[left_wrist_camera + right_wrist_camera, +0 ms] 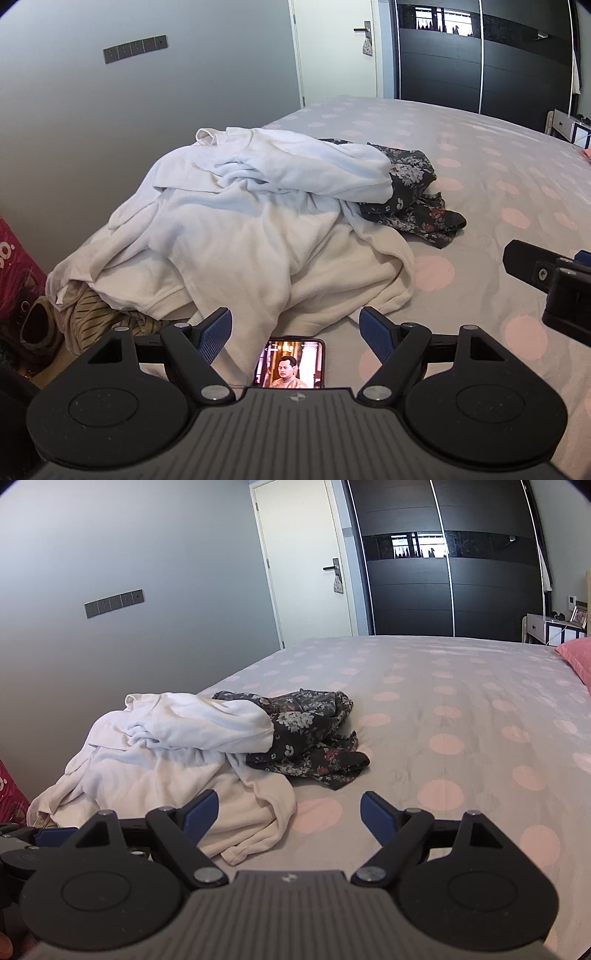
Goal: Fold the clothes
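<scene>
A pile of white and cream garments [251,221] lies crumpled at the bed's near left corner; it also shows in the right wrist view [166,760]. A dark floral garment [413,199] lies bunched against its right side, also in the right wrist view [314,738]. A striped tan garment [92,314] peeks from under the pile. My left gripper [295,332] is open and empty, just short of the pile's near edge. My right gripper [288,814] is open and empty, over the cream garment's hem and bare sheet. Its body shows at the left wrist view's right edge [554,280].
The bed [461,709] has a grey sheet with pink dots. A phone [290,363] with a lit screen lies under my left gripper. A pink pillow [576,657] is at the far right. A pink bag [18,266] stands off the bed's left. Wardrobe [443,572] and door [306,561] behind.
</scene>
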Demonstrator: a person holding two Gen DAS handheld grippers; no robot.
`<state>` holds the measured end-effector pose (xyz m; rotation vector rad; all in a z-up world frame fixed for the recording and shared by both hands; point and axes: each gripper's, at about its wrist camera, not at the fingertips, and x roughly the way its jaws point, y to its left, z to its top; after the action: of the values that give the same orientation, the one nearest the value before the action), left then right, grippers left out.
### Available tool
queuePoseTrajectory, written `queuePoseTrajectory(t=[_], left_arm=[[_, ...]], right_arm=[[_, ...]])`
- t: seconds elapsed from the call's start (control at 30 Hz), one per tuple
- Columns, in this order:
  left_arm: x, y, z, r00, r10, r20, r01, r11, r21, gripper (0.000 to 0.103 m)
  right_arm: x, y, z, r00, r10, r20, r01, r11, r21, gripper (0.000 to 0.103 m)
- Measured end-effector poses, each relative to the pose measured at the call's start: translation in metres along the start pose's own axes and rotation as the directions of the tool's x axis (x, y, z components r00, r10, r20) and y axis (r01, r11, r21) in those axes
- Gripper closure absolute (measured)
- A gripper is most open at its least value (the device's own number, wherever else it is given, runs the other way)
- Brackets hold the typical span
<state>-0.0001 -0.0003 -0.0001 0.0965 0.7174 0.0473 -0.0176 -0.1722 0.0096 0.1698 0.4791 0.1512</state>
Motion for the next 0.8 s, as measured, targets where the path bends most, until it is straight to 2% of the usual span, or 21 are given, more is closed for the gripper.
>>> queuePoseTrajectory(t=[0.2, 0.33, 0.8], left_arm=[[0.000, -0.009, -0.006, 1.000, 0.021, -0.016, -0.020, 0.999, 0.031, 0.028], [0.002, -0.010, -0.002, 1.000, 0.015, -0.023, -0.014, 0.999, 0.039, 0.028], [-0.007, -0.007, 0.005, 0.998, 0.023, 0.059, -0.024, 1.000, 0.014, 0.028]], right_arm=[[-0.010, -0.002, -0.007, 0.999, 0.013, 0.035, -0.012, 1.000, -0.012, 0.017], [0.000, -0.002, 0.002, 1.000, 0.001, 0.011, -0.001, 1.000, -0.006, 0.017], [-0.005, -0.001, 0.001, 0.999, 0.000, 0.041, 0.001, 1.000, -0.030, 0.017]])
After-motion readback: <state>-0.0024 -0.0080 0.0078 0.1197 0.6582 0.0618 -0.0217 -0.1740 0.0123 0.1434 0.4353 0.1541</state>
